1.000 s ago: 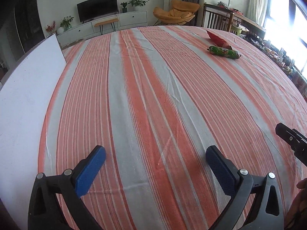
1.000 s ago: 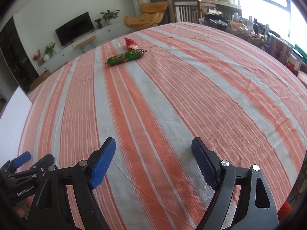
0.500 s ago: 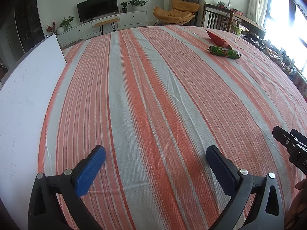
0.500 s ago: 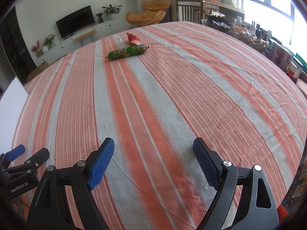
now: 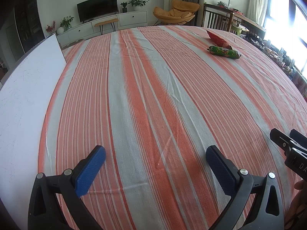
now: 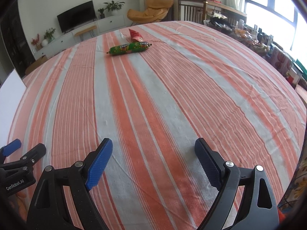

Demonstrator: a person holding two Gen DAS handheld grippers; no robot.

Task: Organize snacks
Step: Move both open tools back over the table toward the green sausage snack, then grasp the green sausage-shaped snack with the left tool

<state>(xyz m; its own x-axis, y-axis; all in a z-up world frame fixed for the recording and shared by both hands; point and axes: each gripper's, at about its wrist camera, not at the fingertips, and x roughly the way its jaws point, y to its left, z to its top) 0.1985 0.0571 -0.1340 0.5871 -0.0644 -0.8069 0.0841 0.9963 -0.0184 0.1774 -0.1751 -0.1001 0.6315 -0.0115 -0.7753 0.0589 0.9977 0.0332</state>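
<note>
Left wrist view: left gripper [image 5: 155,162] hangs over the striped tablecloth [image 5: 149,99], blue pads set wide apart, only cloth between them. Right gripper [image 6: 153,156] likewise stands wide — its jaws have just been opening further, with just bare cloth between the pads. Both tools sit side by side at the near edge of the table; the black frame of the right one shows at the right border of the left view, and the left one's frame at the lower left of the right view. Snacks lie well away at the far end: a green sausage-shaped snack [image 6: 129,48] lying flat across the stripes, and a red snack bag [image 6: 135,35] just behind it, touching or nearly so — cannot tell which. White board [image 5: 25,95] runs along the cloth's left edge. Neither gripper touches a snack.
</note>
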